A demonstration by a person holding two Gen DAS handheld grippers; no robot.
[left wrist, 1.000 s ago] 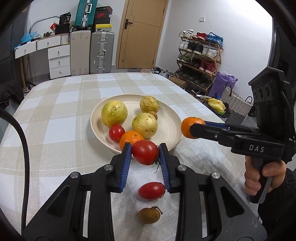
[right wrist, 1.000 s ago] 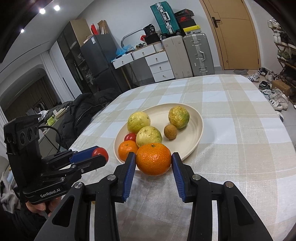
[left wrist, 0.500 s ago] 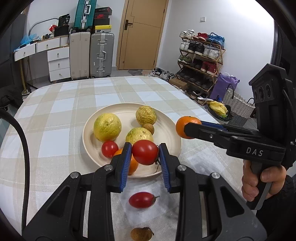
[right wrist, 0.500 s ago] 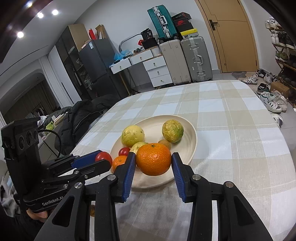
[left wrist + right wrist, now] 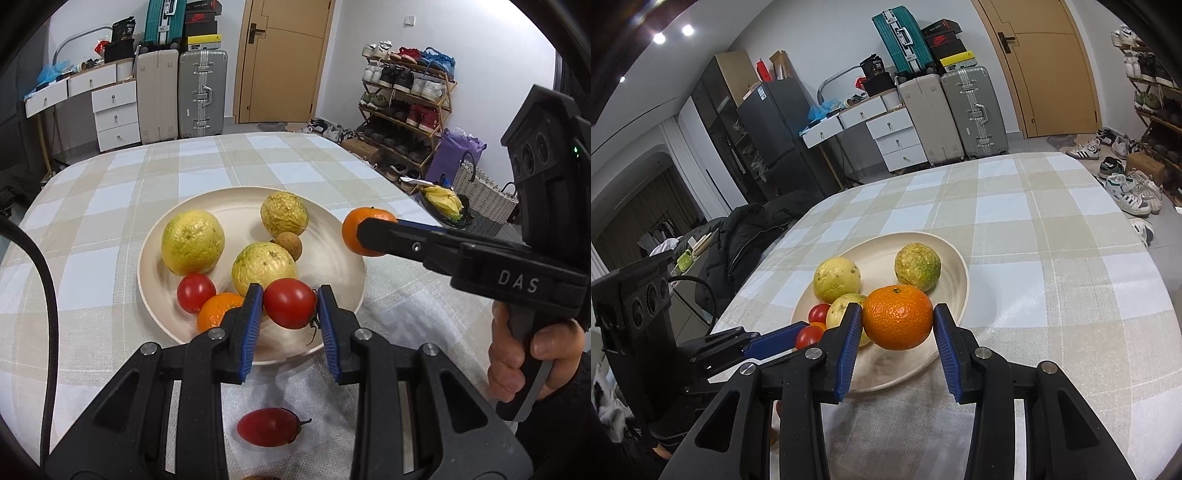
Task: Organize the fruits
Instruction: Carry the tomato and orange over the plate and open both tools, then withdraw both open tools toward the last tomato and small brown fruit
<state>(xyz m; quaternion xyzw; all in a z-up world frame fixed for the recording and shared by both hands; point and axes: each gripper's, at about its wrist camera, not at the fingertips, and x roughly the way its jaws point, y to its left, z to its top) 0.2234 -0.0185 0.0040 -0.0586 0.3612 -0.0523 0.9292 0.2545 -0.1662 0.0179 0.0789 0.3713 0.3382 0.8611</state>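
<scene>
The tomato point(image 5: 290, 302) is pinched in the left hand-held gripper point(image 5: 290, 308), hanging over the near rim of the plate point(image 5: 343, 266). The orange point(image 5: 897, 317) is clamped in the right hand-held gripper point(image 5: 897, 328), above the plate's right side. The plate already carries three yellow-green fruits, a small brown one, another tomato and another orange, so free room is scarce. Dropped from this height, either round fruit could bounce off its neighbours and roll onto the tabletop point(image 5: 110, 177). Squeezing harder may split the soft tomato. A loose tomato point(image 5: 267, 426) lies on the cloth below, unsorted
</scene>
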